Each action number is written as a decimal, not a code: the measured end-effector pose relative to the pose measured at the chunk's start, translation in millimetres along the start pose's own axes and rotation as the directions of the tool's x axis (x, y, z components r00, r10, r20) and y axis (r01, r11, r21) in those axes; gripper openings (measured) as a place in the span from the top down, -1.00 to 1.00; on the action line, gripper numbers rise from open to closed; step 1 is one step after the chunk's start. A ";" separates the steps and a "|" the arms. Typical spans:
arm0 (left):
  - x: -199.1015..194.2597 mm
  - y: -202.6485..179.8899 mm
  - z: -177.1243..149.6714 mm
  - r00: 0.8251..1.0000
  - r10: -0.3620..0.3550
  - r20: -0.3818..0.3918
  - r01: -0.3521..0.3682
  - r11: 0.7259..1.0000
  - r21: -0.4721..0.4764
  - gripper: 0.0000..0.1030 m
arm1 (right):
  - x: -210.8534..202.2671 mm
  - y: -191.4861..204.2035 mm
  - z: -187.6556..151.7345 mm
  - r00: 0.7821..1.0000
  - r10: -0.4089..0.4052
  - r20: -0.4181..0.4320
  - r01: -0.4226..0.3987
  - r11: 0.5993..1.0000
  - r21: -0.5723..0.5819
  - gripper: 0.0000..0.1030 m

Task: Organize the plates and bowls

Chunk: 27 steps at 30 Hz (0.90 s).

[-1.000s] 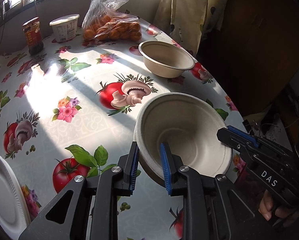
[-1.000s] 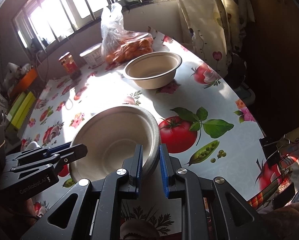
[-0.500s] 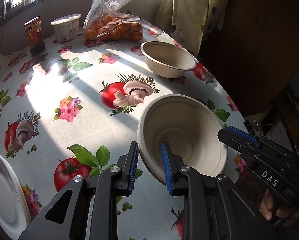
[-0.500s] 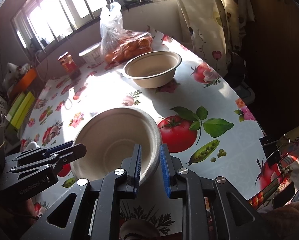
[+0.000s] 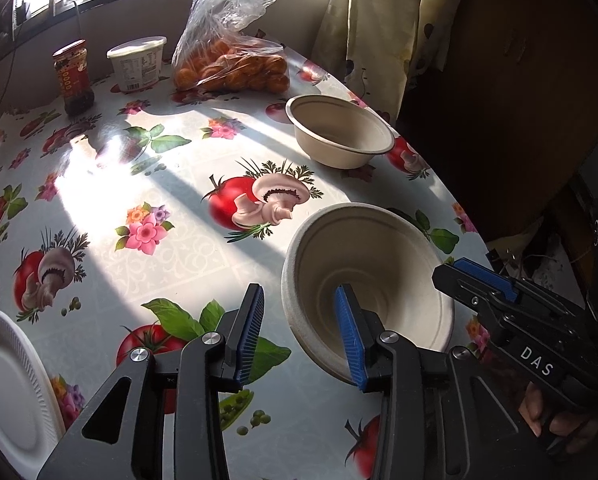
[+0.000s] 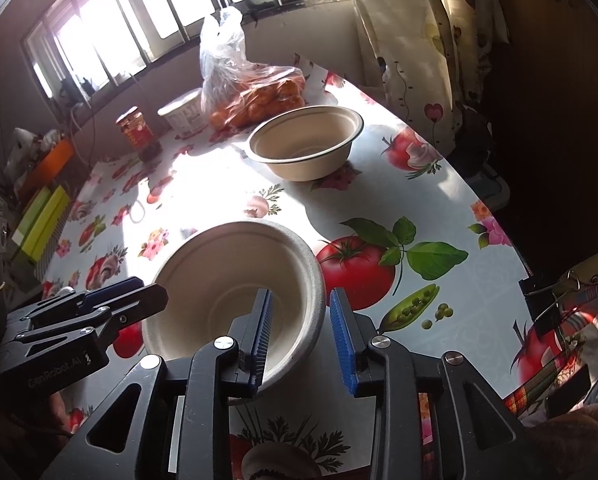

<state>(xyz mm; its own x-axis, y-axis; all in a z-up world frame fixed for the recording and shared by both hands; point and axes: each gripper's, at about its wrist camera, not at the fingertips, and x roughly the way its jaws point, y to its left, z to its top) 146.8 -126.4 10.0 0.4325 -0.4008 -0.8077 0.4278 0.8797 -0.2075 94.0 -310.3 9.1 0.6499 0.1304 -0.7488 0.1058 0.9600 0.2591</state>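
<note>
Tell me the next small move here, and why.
Probably draw both tools back off the near bowl. The left tool and right tool have just been opening; their pads straddle opposite rims without pressing. The bowl looks set down on the table, apart from the far bowl.

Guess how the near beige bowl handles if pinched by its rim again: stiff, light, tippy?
The near bowl looks like thin moulded pulp, so probably very light and easily nudged. Its rolled rim suggests some stiffness, though a one-sided pinch may flex it. The left claw and right claw have just been opening, rim between unpressed pads.
</note>
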 end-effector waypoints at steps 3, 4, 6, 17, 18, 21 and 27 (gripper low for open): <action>0.4 1.1 2.1 1.000 0.007 0.001 -0.007 1.000 0.002 0.25 | 0.4 0.3 1.7 1.000 0.004 -0.002 -0.004 1.000 -0.001 0.32; 0.6 1.2 3.1 1.000 0.010 0.002 -0.010 1.000 0.003 0.25 | 0.9 0.7 2.9 1.000 0.005 -0.002 -0.005 1.000 -0.001 0.31; 0.6 1.1 5.5 1.000 0.022 0.008 -0.022 1.000 0.009 0.25 | 1.4 1.3 5.0 1.000 0.007 0.000 -0.007 1.000 -0.002 0.30; 2.2 3.0 27.6 0.999 0.040 0.037 -0.041 0.998 0.044 0.25 | 3.8 -4.2 23.3 1.000 0.005 0.018 -0.005 1.000 0.004 0.18; 2.8 2.9 29.7 0.998 0.040 0.039 -0.042 0.998 0.047 0.25 | 3.8 -4.9 25.2 1.000 0.005 0.020 -0.005 1.000 0.003 0.18; 5.7 2.2 35.1 0.998 0.044 0.041 -0.046 0.997 0.055 0.25 | 3.8 -6.2 31.1 1.000 0.005 0.029 -0.005 1.000 -0.001 0.17; 13.1 4.1 47.8 0.998 0.046 0.045 -0.049 0.997 0.059 0.25 | 6.5 -14.7 45.1 0.999 -0.009 0.048 0.009 1.000 0.002 0.16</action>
<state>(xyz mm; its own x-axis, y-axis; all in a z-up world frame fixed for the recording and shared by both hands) 192.1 -140.2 25.0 0.4869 -0.3710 -0.7907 0.4525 0.8815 -0.1350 130.6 -334.7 27.9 0.6842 0.1099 -0.7209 0.1128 0.9607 0.2535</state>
